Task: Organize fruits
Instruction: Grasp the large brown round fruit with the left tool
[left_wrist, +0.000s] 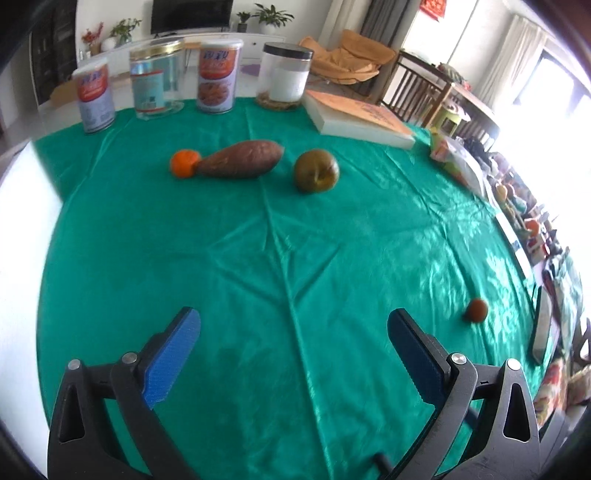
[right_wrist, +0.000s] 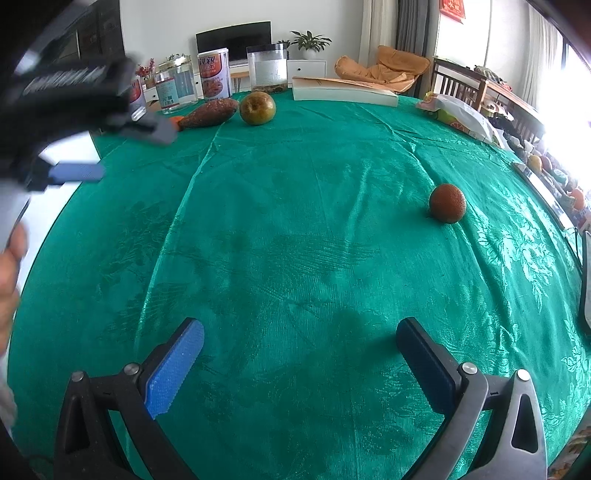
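Currently, four pieces of produce are lying on the green tablecloth. At the far side, a small orange tangerine is touching the narrow end of a sweet potato, and a greenish-brown round fruit is sitting just beside the potato's thick end. A small reddish-brown round fruit is resting alone, well apart from those three, toward the right edge of the cloth.

Both tools are hanging above bare cloth with nothing between their blue pads: the left gripper is standing wide apart, and the right gripper is spread just as widely.

Behind the produce, two printed tins, a clear glass jar and a black-lidded jar are standing in a row, with a book lying to their right.
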